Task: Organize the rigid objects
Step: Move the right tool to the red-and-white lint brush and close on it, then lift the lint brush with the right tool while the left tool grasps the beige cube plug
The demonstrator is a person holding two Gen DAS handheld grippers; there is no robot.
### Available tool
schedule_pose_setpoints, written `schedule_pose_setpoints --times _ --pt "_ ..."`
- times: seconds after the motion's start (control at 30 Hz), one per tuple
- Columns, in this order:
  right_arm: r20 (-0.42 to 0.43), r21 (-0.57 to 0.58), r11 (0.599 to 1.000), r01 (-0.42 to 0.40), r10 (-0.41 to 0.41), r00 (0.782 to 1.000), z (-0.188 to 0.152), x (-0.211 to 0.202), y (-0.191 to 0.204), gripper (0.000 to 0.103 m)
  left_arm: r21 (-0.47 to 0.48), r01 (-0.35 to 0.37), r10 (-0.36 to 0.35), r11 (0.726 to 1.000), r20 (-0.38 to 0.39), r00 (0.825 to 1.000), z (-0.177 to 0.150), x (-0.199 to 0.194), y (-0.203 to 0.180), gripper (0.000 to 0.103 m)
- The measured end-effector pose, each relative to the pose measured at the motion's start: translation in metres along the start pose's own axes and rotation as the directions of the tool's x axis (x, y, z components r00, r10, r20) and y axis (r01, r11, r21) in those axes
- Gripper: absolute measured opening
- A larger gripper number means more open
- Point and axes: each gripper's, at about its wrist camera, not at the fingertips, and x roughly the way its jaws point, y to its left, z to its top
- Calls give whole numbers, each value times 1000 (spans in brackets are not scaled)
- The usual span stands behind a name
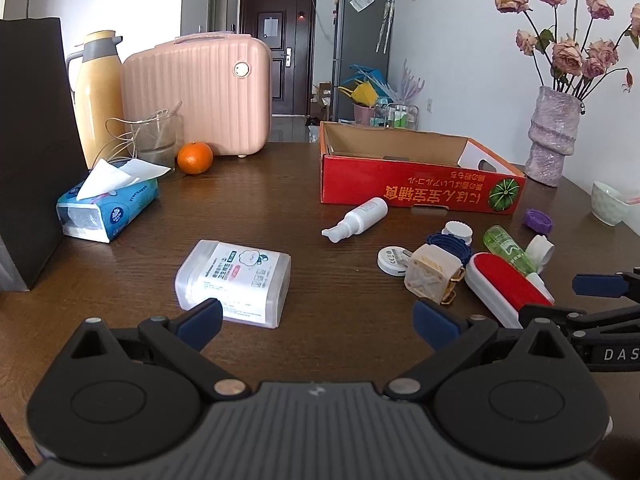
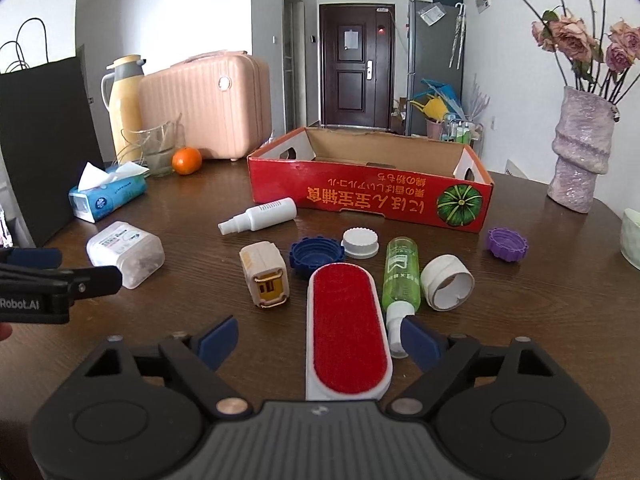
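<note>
Lint brush point(image 2: 347, 330), red and white, is lying flat on the brown bench point(image 2: 192, 216) between the spread fingers of the right claw point(image 2: 316, 340), untouched. Beside it, the left claw point(image 1: 318, 322) is hovering wide open near a plastic wipes box point(image 1: 232, 280).
</note>
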Motion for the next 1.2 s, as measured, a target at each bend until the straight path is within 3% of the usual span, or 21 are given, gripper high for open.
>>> schedule_pose_setpoints --times 0.4,0.53,0.9,1.2 --pt "-117 -13 1000 -4 3 993 9 52 -10 69 -3 3 -3 1000 -21 1000 4 20 3 103" --pt "-160 -5 1000 -15 14 987 5 66 -13 59 -9 16 -16 1000 -27 1000 4 26 5 103" --pt "-125 -26 1000 -17 13 992 0 64 -13 55 -7 42 -42 999 -46 998 0 38 2 103" --pt "-57 27 999 -29 31 998 4 48 -22 55 4 39 -38 999 -41 998 0 34 -10 103"
